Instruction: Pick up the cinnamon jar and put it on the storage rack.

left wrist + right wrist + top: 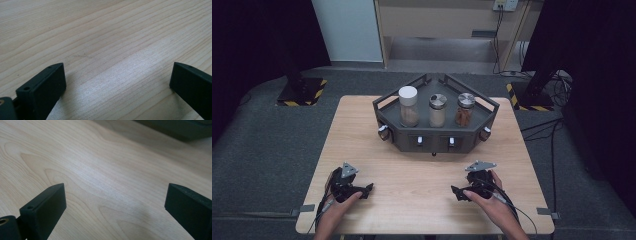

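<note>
the pale wooden table [422, 175] shows smooth, faintly sheened grain. on it, the dark grey, probably metal, rack [437, 142] looks matt. its three clear jars [437, 111] appear glass, two metal-capped.

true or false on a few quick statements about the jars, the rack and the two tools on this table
1. Three jars stand in the dark rack. True.
2. The white-lidded jar is the rightmost of the three. False: it stands at the left end; the jar with brown contents is at the right.
3. The left tool grips a jar. False: its jaws stand open over bare table.
4. The right tool is open with nothing between its jaws. True.
5. The rack sits at the near edge of the table, between the hands. False: it sits at the far side.
</note>
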`<state>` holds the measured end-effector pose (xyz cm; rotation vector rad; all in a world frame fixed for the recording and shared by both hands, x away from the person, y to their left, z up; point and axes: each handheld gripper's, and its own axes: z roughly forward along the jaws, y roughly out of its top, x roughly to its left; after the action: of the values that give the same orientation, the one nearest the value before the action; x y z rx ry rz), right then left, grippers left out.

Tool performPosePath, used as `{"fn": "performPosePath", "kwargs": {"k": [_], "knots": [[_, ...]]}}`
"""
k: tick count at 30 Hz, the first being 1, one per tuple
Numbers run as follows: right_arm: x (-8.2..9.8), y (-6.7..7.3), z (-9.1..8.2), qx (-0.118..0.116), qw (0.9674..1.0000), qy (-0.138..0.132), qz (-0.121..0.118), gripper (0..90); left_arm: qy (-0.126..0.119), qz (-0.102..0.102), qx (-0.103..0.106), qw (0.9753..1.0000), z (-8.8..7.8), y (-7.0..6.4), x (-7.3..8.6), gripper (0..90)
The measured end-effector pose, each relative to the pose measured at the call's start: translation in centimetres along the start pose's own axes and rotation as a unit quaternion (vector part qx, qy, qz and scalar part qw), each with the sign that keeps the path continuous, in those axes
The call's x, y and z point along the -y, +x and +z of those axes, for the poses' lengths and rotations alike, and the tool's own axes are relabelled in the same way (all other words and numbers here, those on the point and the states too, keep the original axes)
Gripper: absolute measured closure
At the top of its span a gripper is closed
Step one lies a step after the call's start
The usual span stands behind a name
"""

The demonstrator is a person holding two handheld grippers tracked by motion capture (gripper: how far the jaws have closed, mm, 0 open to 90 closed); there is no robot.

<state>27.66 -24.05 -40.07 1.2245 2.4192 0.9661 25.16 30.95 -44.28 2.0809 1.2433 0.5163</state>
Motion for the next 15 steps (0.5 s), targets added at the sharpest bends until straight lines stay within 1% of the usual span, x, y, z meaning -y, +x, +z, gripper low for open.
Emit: {"fn": "performPosePath", "kwargs": {"k": [4, 9, 11, 15], "knots": [[0.6, 0.4, 0.9, 0.0, 1.0, 0.008, 0.0, 3.8, 0.0, 0.0, 0.0, 1.0, 0.0, 0.0, 0.0, 0.0], [1.7, 0.8, 2.0, 0.005, 0.9999, 0.012, -0.01, 3.3, 0.0, 0.0, 0.0, 1.0, 0.0, 0.0, 0.0, 0.0], [2.5, 1.1, 2.2, 0.01, 0.9997, 0.001, -0.022, 2.5, 0.0, 0.0, 0.0, 1.0, 0.0, 0.0, 0.0, 0.0], [3.8, 1.3, 2.3, 0.014, 0.9993, -0.024, -0.024, 1.2, 0.0, 0.0, 0.0, 1.0, 0.0, 0.0, 0.0, 0.0]]}}
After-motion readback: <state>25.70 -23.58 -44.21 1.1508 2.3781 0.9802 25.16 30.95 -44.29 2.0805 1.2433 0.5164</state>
